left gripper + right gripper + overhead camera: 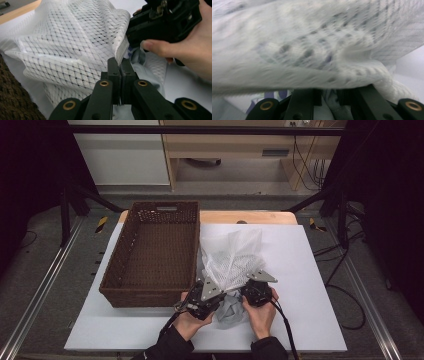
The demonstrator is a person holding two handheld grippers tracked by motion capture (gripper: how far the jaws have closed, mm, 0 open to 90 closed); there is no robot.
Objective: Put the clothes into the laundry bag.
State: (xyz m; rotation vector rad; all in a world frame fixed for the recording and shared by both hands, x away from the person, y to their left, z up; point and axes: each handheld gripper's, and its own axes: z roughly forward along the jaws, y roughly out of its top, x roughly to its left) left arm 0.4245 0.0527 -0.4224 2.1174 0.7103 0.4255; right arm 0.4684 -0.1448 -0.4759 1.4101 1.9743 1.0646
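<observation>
White table top (310, 270), near edge: white mesh laundry bag (232, 257) clamped by left gripper (212, 290); right gripper (252, 287) grip indiscernible; brown wicker basket (150, 292) left, unfilled.

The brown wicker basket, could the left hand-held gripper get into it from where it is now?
Probably yes. The brown wicker basket sits open-topped and empty just beside the left hand-held gripper, nothing between them. But its jaws are shut on the white mesh bag, which would come along.
</observation>
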